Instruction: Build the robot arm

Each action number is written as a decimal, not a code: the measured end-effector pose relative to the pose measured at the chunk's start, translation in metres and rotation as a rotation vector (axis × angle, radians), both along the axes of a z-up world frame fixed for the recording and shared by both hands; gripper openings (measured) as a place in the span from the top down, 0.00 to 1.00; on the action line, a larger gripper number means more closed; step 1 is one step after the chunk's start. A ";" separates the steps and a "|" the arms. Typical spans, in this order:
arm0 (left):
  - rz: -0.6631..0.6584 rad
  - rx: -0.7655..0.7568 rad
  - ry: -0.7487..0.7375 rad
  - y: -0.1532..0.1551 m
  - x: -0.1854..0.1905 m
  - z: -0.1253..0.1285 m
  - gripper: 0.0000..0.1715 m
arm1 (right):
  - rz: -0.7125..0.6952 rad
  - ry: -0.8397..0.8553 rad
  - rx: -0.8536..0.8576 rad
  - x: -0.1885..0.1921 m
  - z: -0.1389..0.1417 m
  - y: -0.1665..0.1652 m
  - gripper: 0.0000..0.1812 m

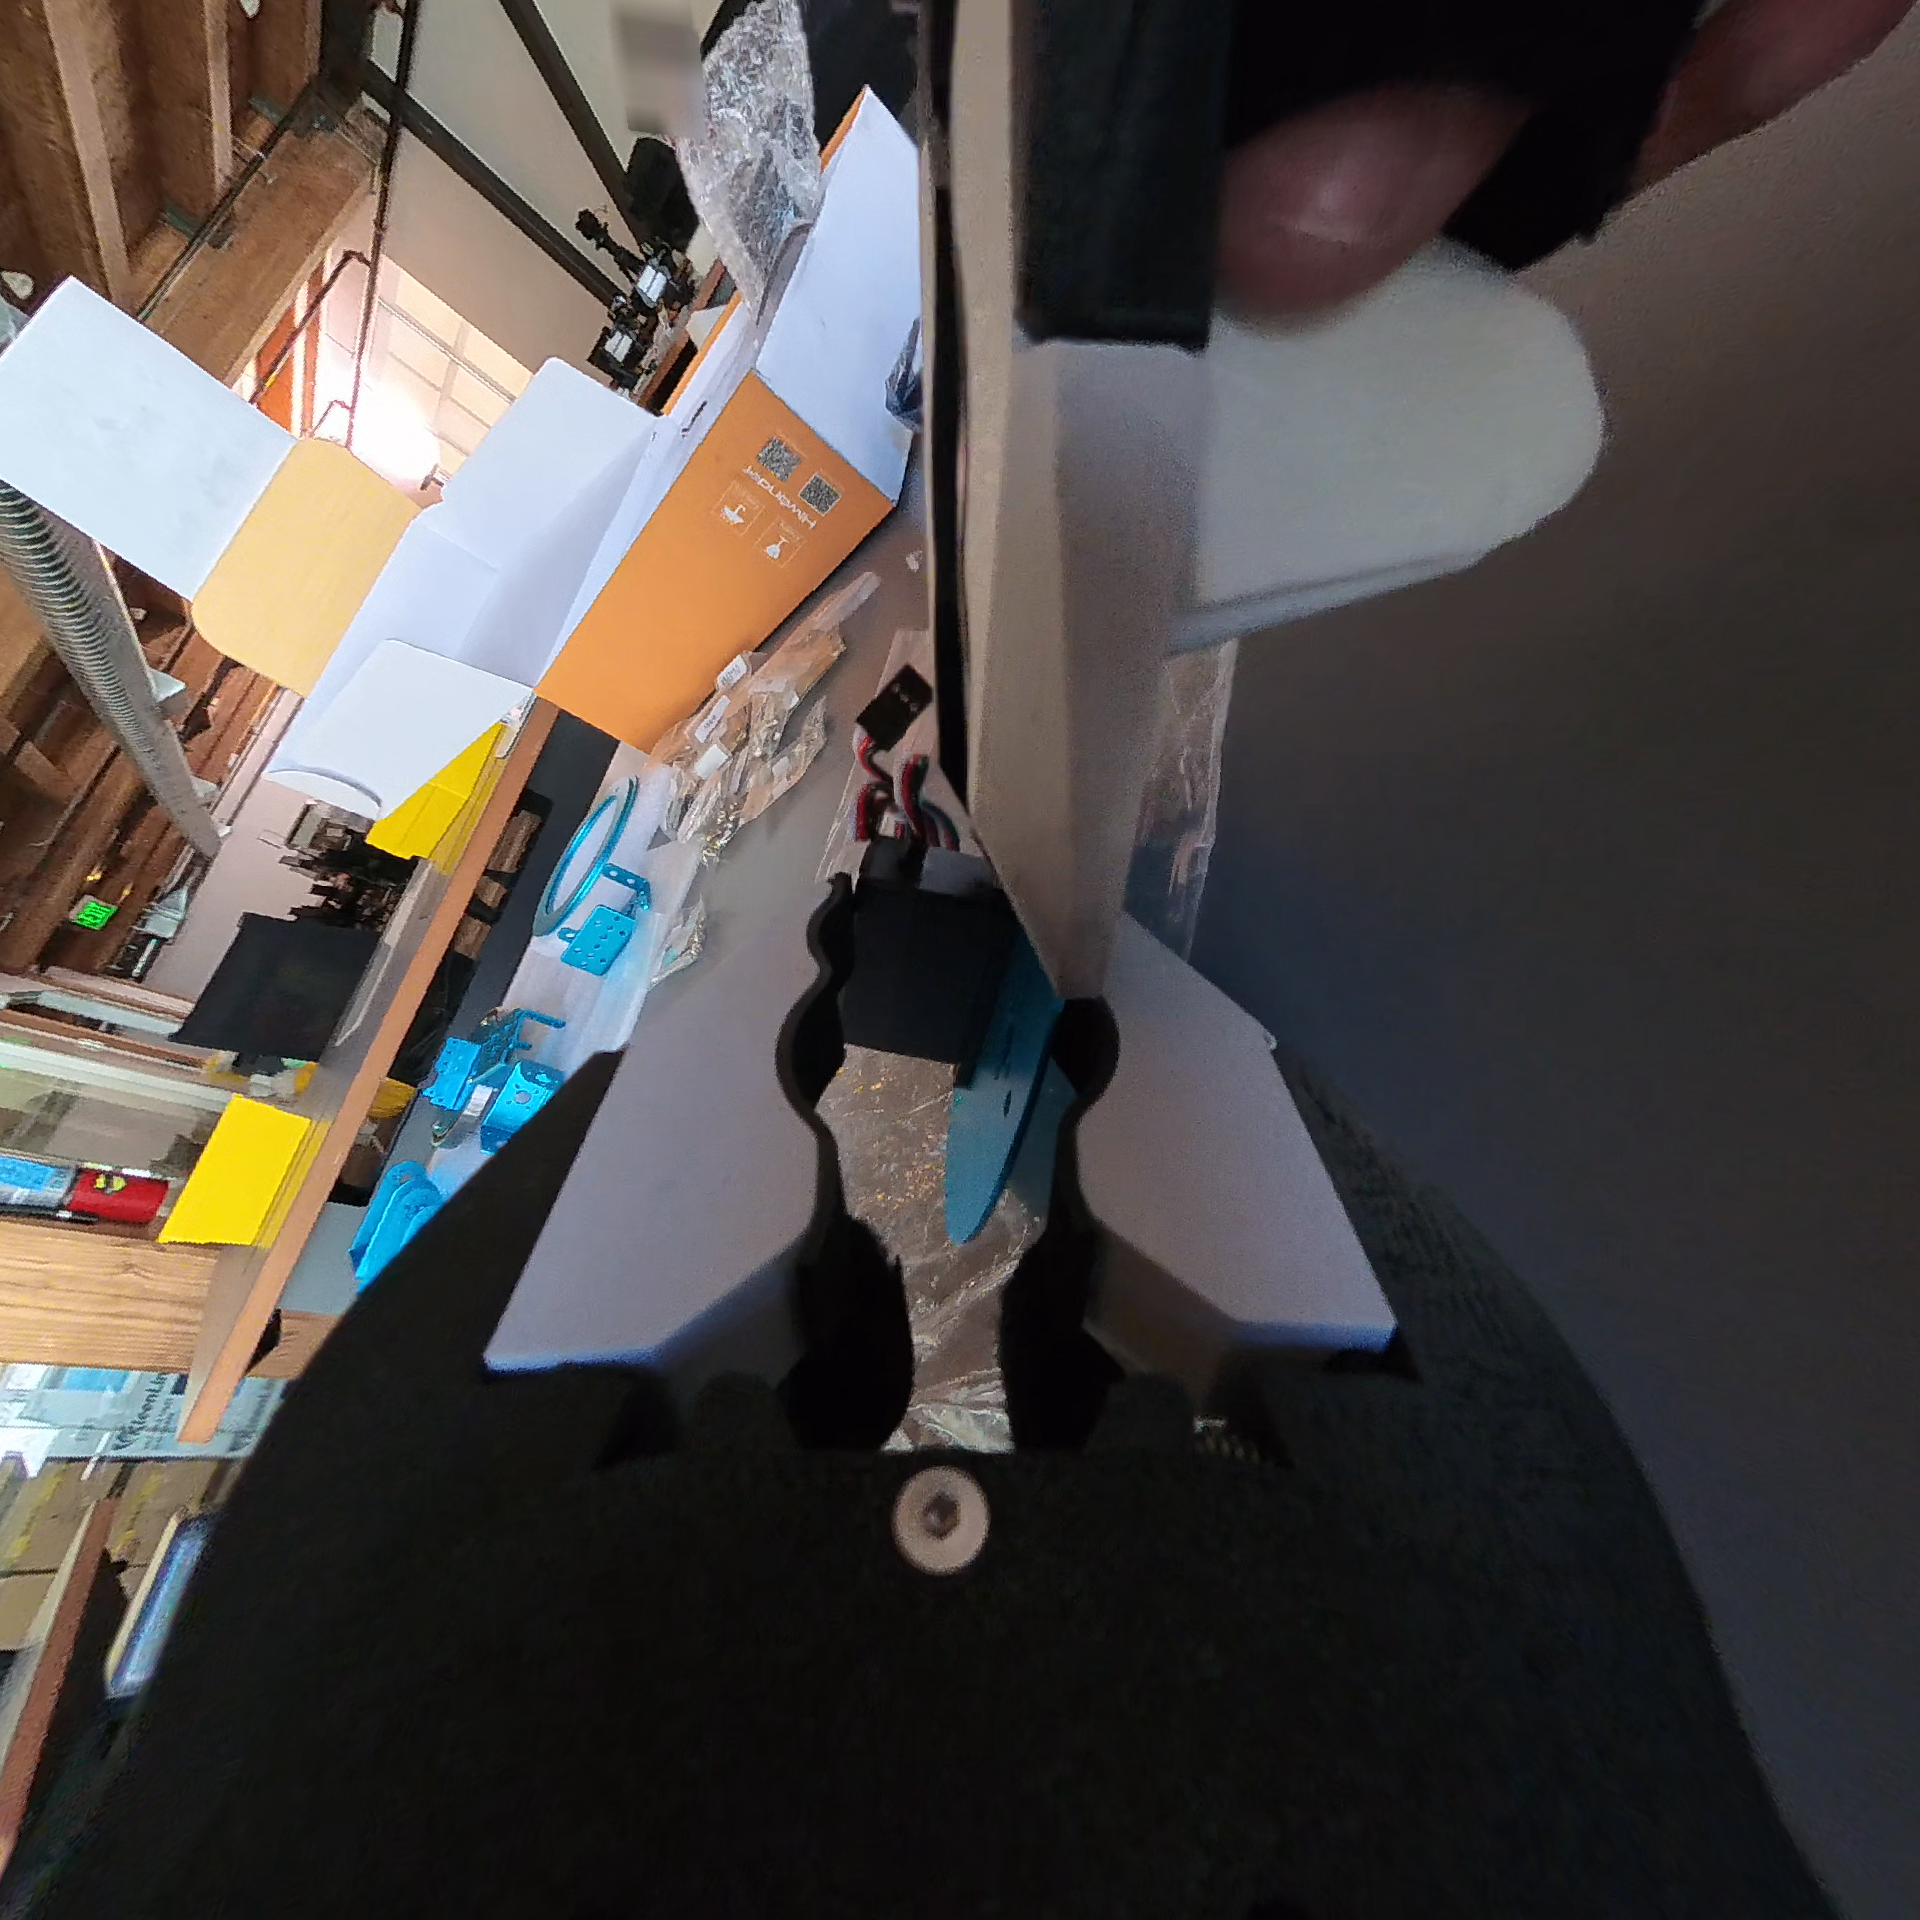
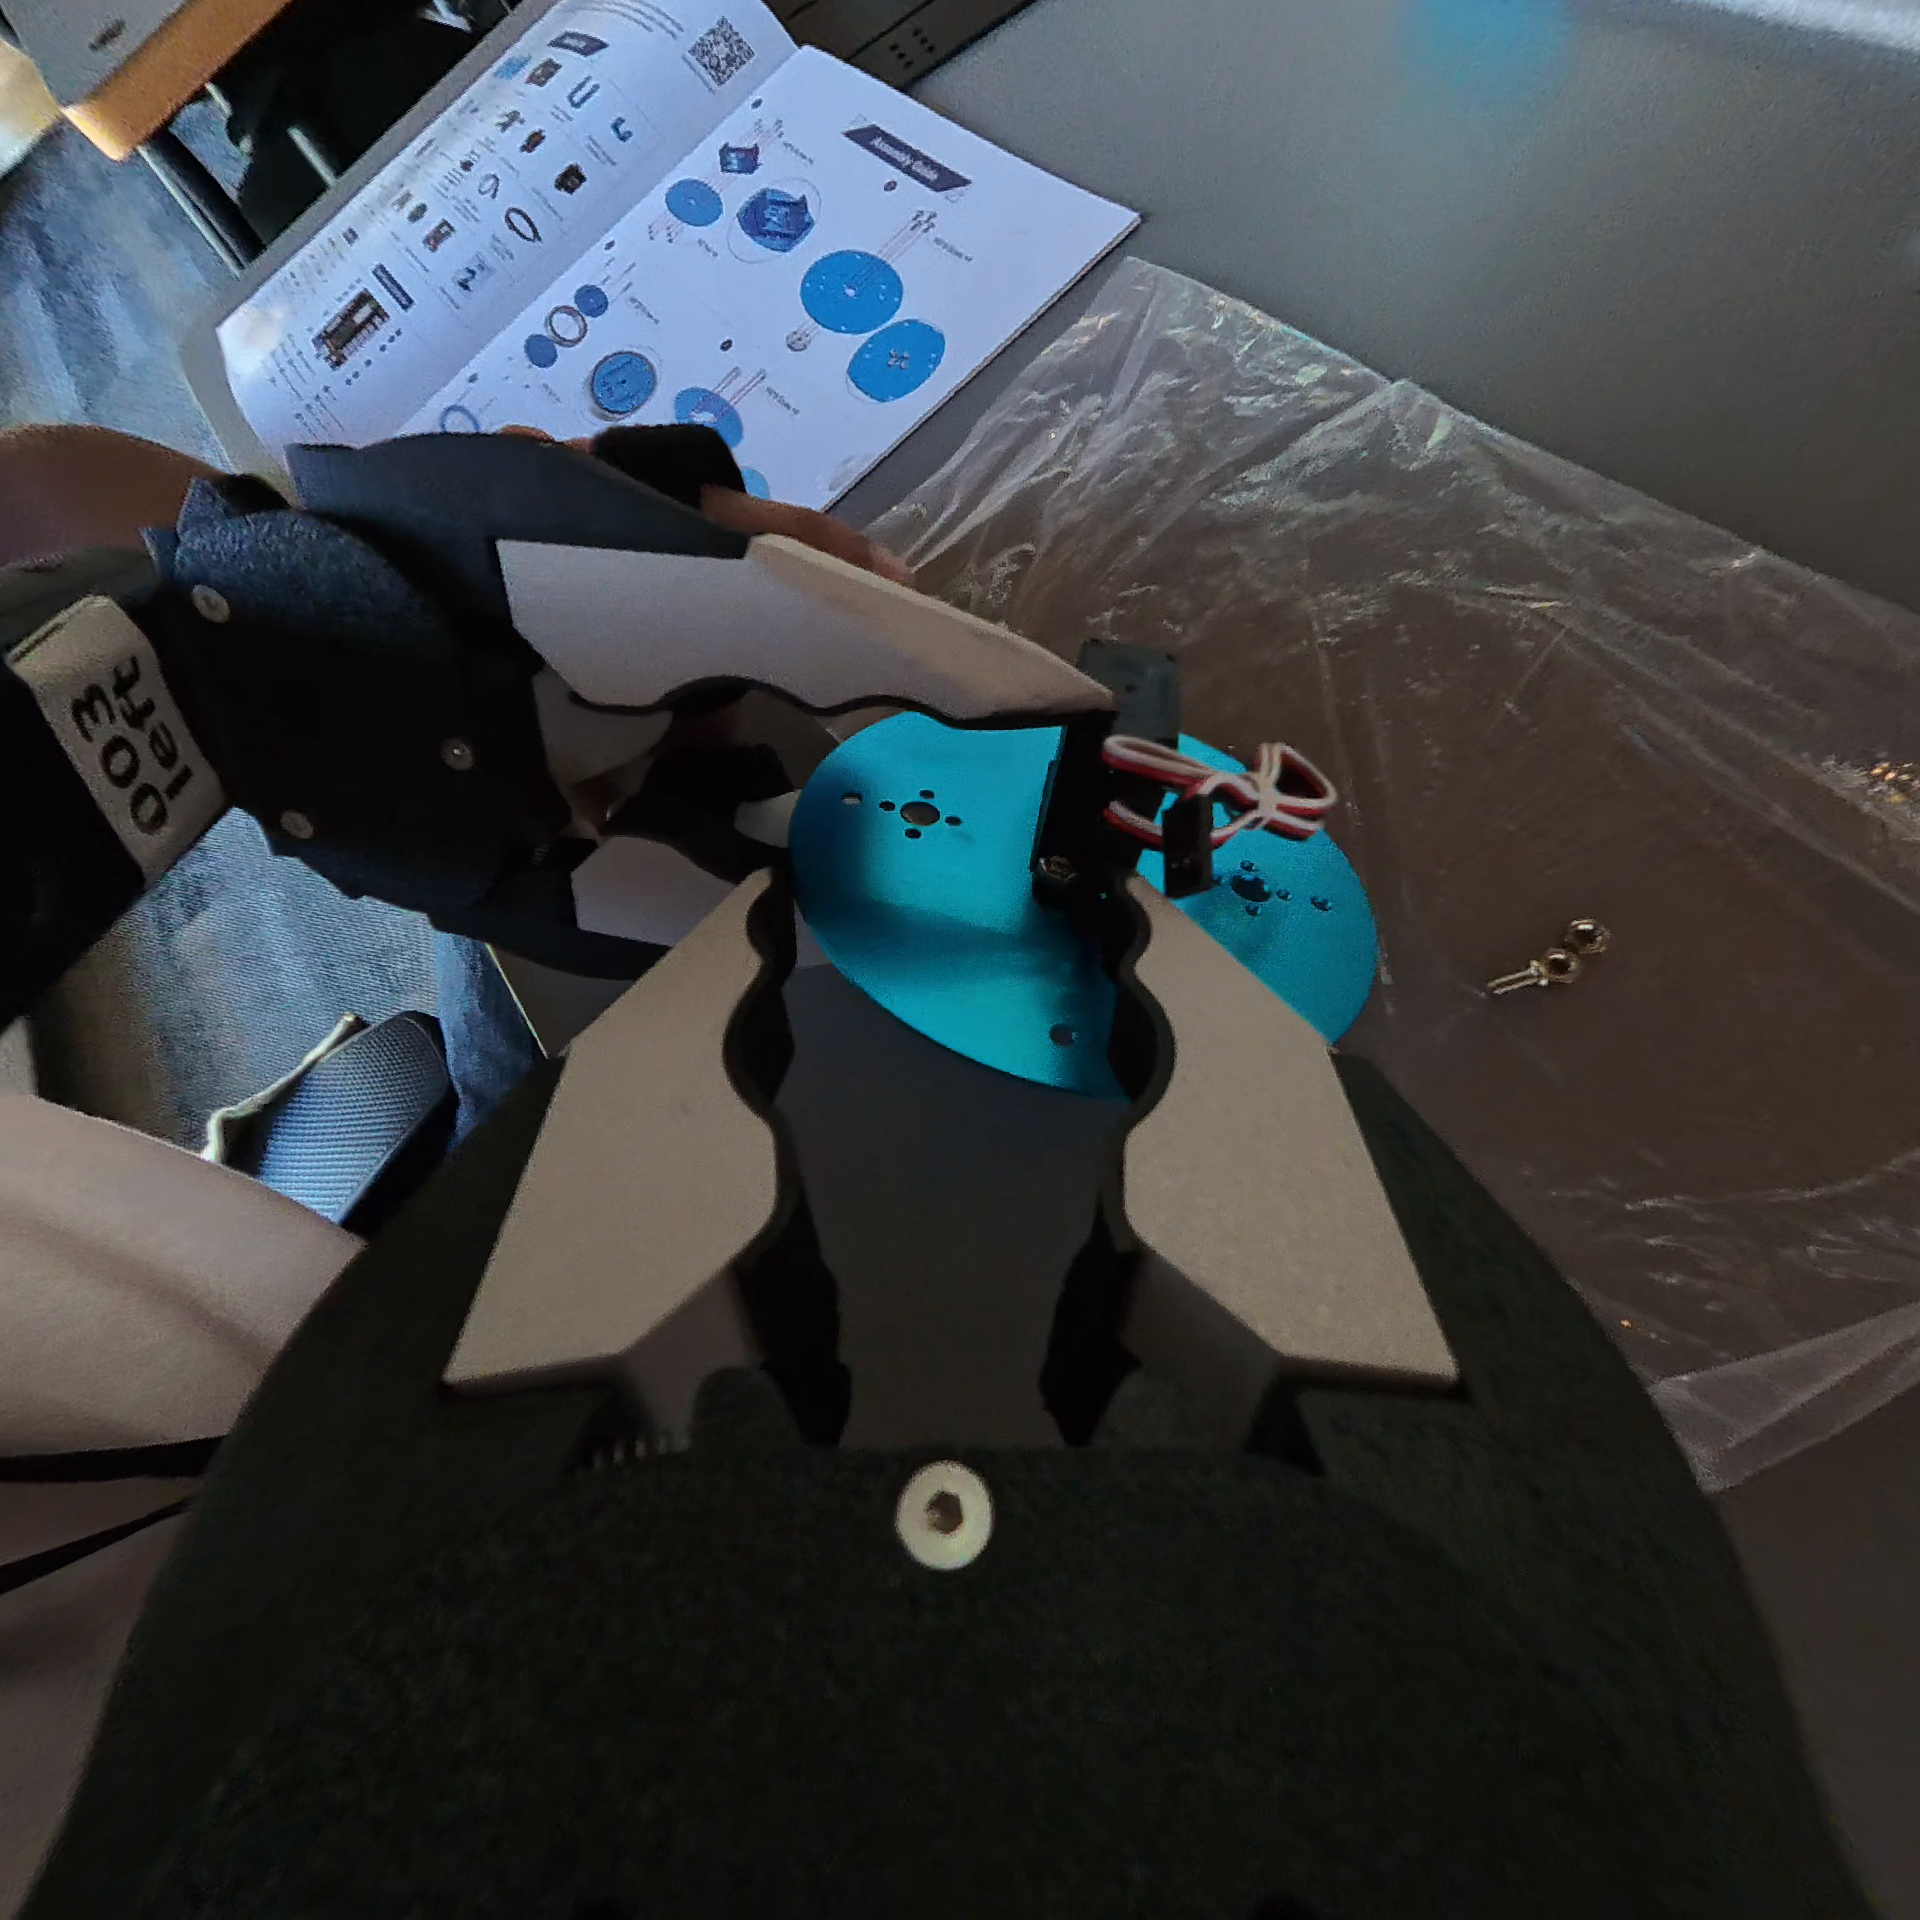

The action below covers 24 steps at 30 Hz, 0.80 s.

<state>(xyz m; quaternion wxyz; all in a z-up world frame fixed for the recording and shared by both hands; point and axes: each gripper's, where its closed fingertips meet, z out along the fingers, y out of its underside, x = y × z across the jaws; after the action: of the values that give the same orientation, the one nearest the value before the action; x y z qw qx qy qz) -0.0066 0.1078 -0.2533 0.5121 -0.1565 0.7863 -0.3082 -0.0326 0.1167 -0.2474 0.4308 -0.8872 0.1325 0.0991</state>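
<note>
We see the left claw clamped on the black servo mounted on the blue disc, apparently steadying the assembly above the plastic bag. The right claw stands released, its tips just beside the servo's base, the disc between them. Two screws lie right of it; the open manual lies beyond on the counter.

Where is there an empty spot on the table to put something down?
Bare grey table lies beyond the booklet and the plastic sheet. It is crowded around the blue disc, where both grippers meet, and near the small screws.
</note>
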 end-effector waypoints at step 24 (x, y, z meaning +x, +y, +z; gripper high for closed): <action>0.013 0.011 -0.003 0.005 0.004 0.006 0.79 | -0.065 -0.064 -0.022 -0.003 0.001 -0.002 0.72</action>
<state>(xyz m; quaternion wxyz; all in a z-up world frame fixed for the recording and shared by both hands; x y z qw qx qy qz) -0.0028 0.1125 -0.2470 0.5161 -0.1587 0.7861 -0.3008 -0.0358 0.1147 -0.2463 0.4279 -0.8898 0.1487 0.0552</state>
